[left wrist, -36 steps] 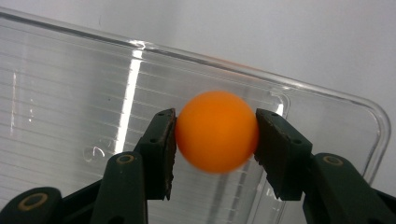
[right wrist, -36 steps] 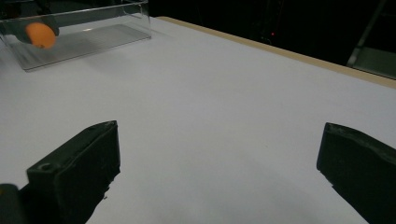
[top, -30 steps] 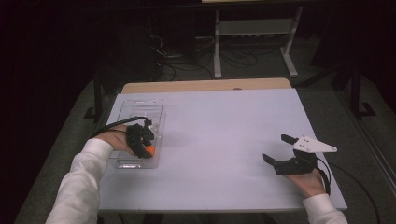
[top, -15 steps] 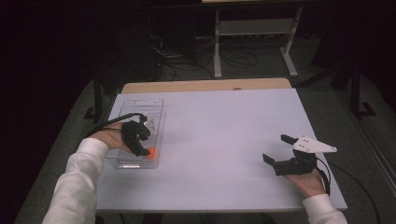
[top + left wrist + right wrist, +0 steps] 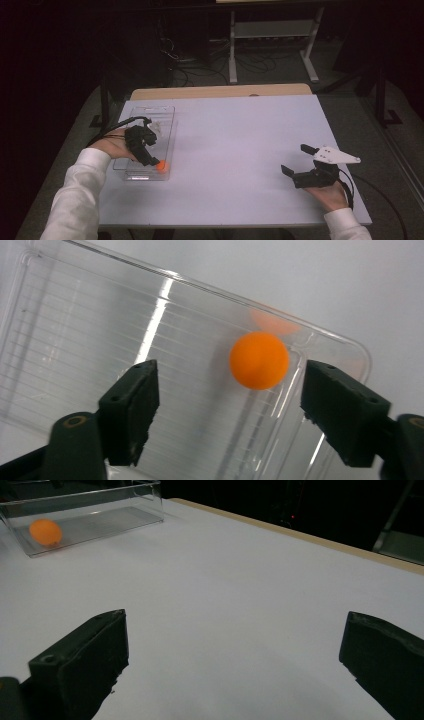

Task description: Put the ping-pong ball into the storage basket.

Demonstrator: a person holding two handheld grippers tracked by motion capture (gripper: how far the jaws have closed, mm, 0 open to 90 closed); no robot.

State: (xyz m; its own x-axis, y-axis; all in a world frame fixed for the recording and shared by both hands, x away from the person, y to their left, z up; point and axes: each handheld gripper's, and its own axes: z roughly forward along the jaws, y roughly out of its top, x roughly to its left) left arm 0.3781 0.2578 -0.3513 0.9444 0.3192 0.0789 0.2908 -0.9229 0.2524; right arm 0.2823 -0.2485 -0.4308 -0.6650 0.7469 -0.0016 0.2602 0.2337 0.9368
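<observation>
Cut off by the bottom edge in the left gripper view: the lower parts of both fingers [image 5: 130,410] and the near end of the clear plastic tray [image 5: 75,340]. In the high view, partly hidden behind the left gripper [image 5: 152,161]: the orange ball [image 5: 162,166] and the tray's middle. Cut off at the left edge of the right gripper view, beyond the ball: the tray's far end. Dark and unreadable past the desk [image 5: 240,140]: the room.

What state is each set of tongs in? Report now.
Left tongs: open, just been opening, above the orange ball in the clear tray.
Right tongs: open, holding nothing.
</observation>
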